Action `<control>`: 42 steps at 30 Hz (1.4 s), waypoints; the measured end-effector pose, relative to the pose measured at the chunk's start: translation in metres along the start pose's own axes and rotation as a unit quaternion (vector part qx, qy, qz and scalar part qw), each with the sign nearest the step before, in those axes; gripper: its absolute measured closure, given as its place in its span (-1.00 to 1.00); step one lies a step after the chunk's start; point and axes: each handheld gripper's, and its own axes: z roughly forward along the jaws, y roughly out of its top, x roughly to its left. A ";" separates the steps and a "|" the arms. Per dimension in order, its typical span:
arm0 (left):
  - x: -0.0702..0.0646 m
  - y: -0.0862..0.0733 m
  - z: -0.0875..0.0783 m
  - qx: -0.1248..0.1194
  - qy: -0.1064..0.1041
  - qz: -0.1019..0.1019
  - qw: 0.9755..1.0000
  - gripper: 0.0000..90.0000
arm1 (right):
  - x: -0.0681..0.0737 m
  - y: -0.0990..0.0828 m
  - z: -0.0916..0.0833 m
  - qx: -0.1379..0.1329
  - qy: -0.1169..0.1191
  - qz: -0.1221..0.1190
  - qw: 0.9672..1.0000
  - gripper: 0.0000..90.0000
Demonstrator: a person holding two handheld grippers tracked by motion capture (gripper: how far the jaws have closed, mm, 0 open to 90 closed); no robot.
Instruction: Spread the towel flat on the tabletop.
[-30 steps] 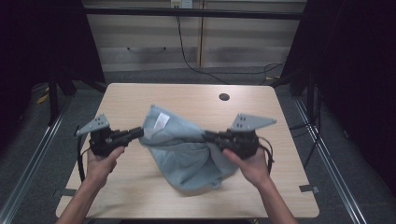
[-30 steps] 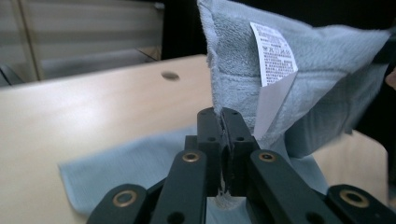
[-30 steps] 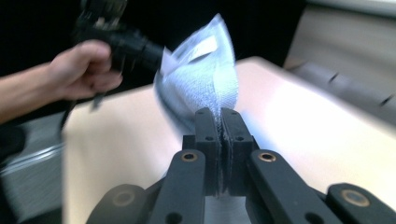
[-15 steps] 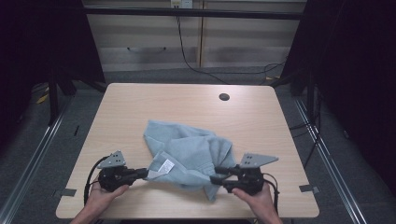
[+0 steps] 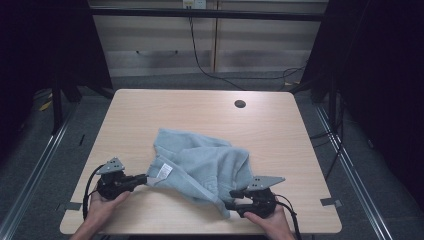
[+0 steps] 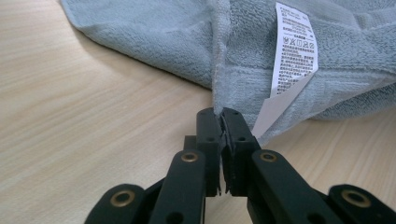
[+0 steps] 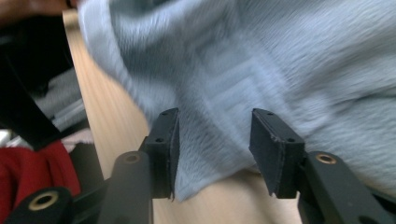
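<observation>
A pale blue towel (image 5: 197, 167) lies rumpled on the tabletop (image 5: 150, 112), toward the person's edge. From above, the left claw (image 5: 145, 178) meets the towel's near left corner beside its white care label (image 5: 165, 171). The left gripper view shows what the high view cannot: the jaws pressed together on the towel's hem, the label (image 6: 292, 53) just beside them. The right claw (image 5: 231, 204) sits at the towel's near right corner; its own view shows the jaws spread, having just been opening, with the corner lying loose between them.

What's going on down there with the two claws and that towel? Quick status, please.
Left gripper clamped on the towel edge by its label. Right gripper jaws just opening, towel corner loose between them. Towel crumpled on the table. Nothing in the way.
</observation>
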 end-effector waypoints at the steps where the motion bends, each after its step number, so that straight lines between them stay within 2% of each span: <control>1: 0.001 0.000 0.000 -0.003 -0.003 -0.004 1.000 0.92 | -0.002 -0.001 0.004 -0.001 -0.001 0.002 1.000 0.09; 3: 0.002 0.000 0.000 -0.013 -0.011 -0.011 1.000 0.93 | -0.002 0.000 0.005 -0.003 -0.008 -0.003 1.000 0.06; 4: 0.004 0.001 -0.001 -0.021 -0.020 -0.018 0.999 0.92 | -0.002 0.003 0.006 -0.009 -0.031 -0.015 0.999 0.01; 5: 0.004 0.001 -0.001 -0.021 -0.020 -0.018 0.999 0.92 | -0.002 0.003 0.006 -0.009 -0.031 -0.015 0.999 0.01; 6: 0.004 0.001 0.000 -0.024 -0.019 -0.023 0.999 0.93 | -0.007 0.008 0.007 -0.022 -0.041 -0.014 0.999 -0.05; 12: 0.007 0.002 0.000 -0.029 -0.014 -0.029 0.999 0.93 | -0.024 0.022 0.013 -0.035 -0.055 -0.014 0.998 -0.10; 14: 0.008 0.002 0.001 -0.032 -0.016 -0.031 0.999 0.93 | -0.028 0.024 0.019 -0.026 -0.056 -0.017 0.998 -0.06; 15: 0.009 0.002 0.001 -0.033 -0.016 -0.032 0.999 0.93 | -0.030 0.024 0.024 -0.018 -0.056 -0.017 0.998 -0.01; 16: 0.009 0.003 0.001 -0.032 -0.014 -0.031 0.999 0.93 | -0.030 0.023 0.028 -0.007 -0.060 -0.019 0.998 0.12; 17: 0.010 0.003 0.000 -0.035 -0.012 -0.030 0.999 0.93 | -0.028 0.022 0.031 -0.005 -0.066 -0.031 0.997 0.37; 19: 0.010 0.003 -0.001 -0.039 -0.012 -0.031 0.999 0.93 | -0.028 0.023 0.025 -0.016 -0.062 -0.021 0.998 0.66; 20: 0.010 0.003 -0.002 -0.043 -0.013 -0.032 0.998 0.93 | -0.028 0.023 0.025 -0.016 -0.062 -0.021 0.998 0.66; 21: 0.010 0.004 -0.006 -0.057 -0.013 -0.033 0.998 0.93 | -0.031 0.024 0.015 -0.037 -0.057 -0.007 0.998 0.80; 22: 0.009 0.005 -0.009 -0.062 -0.013 -0.031 0.998 0.93 | -0.031 0.025 0.010 -0.045 -0.056 -0.004 0.997 0.89; 23: 0.009 0.005 -0.009 -0.062 -0.013 -0.031 0.998 0.93 | -0.033 0.026 0.004 -0.052 -0.058 -0.001 0.997 0.91; 24: 0.008 0.009 -0.015 -0.077 -0.019 -0.030 0.996 0.93 | -0.034 0.026 -0.002 -0.061 -0.056 0.010 0.997 0.92; 26: 0.007 0.012 -0.018 -0.085 -0.021 -0.030 0.996 0.94 | -0.034 0.028 -0.009 -0.071 -0.053 0.014 0.996 0.92; 27: 0.003 0.018 -0.026 -0.106 -0.027 -0.027 0.994 0.94 | -0.033 0.033 -0.025 -0.091 -0.054 0.014 0.994 0.92; 28: 0.003 0.018 -0.026 -0.106 -0.027 -0.027 0.994 0.94 | -0.032 0.036 -0.035 -0.102 -0.052 0.013 0.993 0.93; 29: 0.001 0.021 -0.030 -0.116 -0.029 -0.025 0.992 0.94 | -0.032 0.036 -0.035 -0.102 -0.052 0.013 0.993 0.93; 31: -0.005 0.027 -0.040 -0.134 -0.037 -0.014 0.990 0.94 | -0.028 0.044 -0.055 -0.120 -0.051 0.006 0.991 0.93; 32: -0.009 0.030 -0.045 -0.145 -0.042 -0.014 0.988 0.94 | -0.020 0.051 -0.073 -0.129 -0.055 -0.006 0.990 0.93; 33: -0.013 0.033 -0.051 -0.154 -0.045 -0.009 0.987 0.94 | -0.020 0.051 -0.073 -0.129 -0.055 -0.006 0.990 0.93; 35: -0.022 0.037 -0.063 -0.170 -0.054 0.000 0.984 0.94 | -0.011 0.058 -0.090 -0.137 -0.055 -0.018 0.989 0.93; 36: -0.027 0.038 -0.069 -0.178 -0.059 0.005 0.982 0.94 | 0.001 0.062 -0.103 -0.142 -0.055 -0.030 0.988 0.93; 37: -0.033 0.038 -0.075 -0.182 -0.066 0.009 0.981 0.94 | 0.007 0.063 -0.109 -0.145 -0.052 -0.035 0.987 0.93; 38: -0.038 0.037 -0.080 -0.185 -0.071 0.017 0.980 0.94 | 0.007 0.063 -0.109 -0.145 -0.052 -0.035 0.987 0.93; 41: -0.053 0.026 -0.094 -0.187 -0.085 0.028 0.978 0.94 | 0.026 0.058 -0.120 -0.143 -0.045 -0.047 0.988 0.93; 42: -0.057 0.020 -0.098 -0.183 -0.087 0.032 0.979 0.94 | 0.032 0.054 -0.122 -0.141 -0.043 -0.050 0.988 0.93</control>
